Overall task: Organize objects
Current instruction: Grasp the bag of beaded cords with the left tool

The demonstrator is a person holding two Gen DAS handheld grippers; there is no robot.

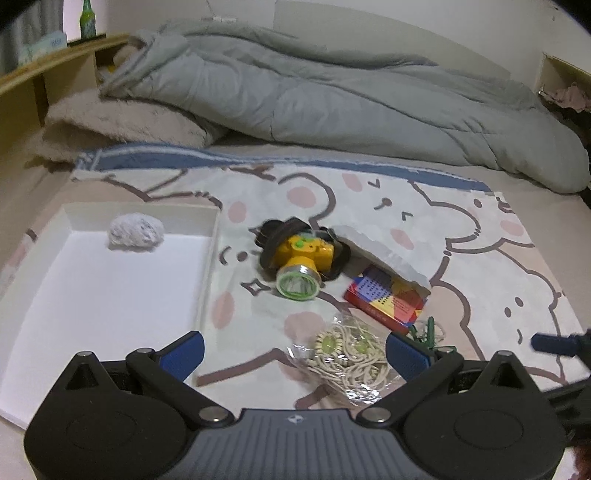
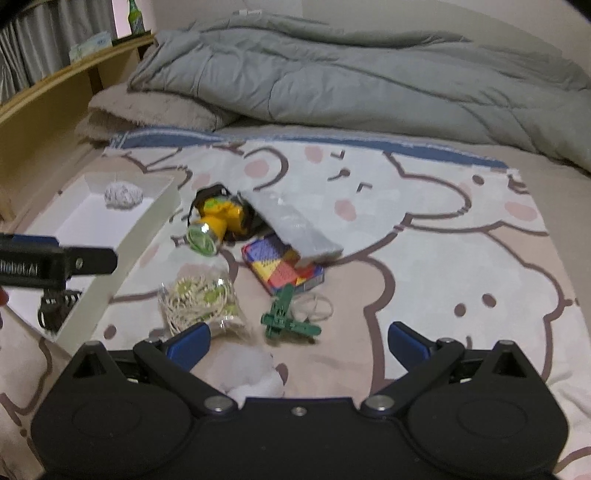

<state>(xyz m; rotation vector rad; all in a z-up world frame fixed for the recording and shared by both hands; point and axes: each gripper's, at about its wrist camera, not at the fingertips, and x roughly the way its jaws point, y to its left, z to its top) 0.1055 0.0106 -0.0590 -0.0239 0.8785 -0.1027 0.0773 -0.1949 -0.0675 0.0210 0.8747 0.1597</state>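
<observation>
While both tools hang low over the bed, neither grips anything. Left gripper [image 1: 294,354]: jaws spread wide, blue fingers [image 1: 186,352] apart, nothing between them but cloth and the near corner of a clear bag of cord [image 1: 345,360]. Whether the right-hand finger touches the bag cannot be told. Right gripper [image 2: 298,341]: jaws likewise wide, empty; a white fluffy lump [image 2: 255,380] lies just ahead of its body, between the fingers.

Surface: a cartoon-print blanket [image 1: 461,236] laid over the bed. On its left side, a shallow white tray [image 1: 92,295], holding one grey-white woolly ball [image 1: 135,233] at its far end. In the right wrist view the left gripper reaches across the tray's near part.

Loose things, all outside the tray, clustered mid-blanket:
- yellow headlamp [image 1: 301,260] with dark strap, lens facing the camera, nearest the tray.
- colourful box [image 1: 384,299], partly under a grey-white flat packet [image 2: 291,225] that leans over it and the headlamp's strap.
- bag of cord, nearer than the headlamp.
- green clips [image 2: 286,319], just beside the box's near corner, lying on a loop of pale string [image 2: 314,306].

Beyond: rumpled grey duvet [image 1: 332,99], fuzzy beige pillow [image 1: 122,125], wooden headboard shelf [image 1: 48,70] with a green bottle [image 1: 87,20]. Frames slightly blurred.
</observation>
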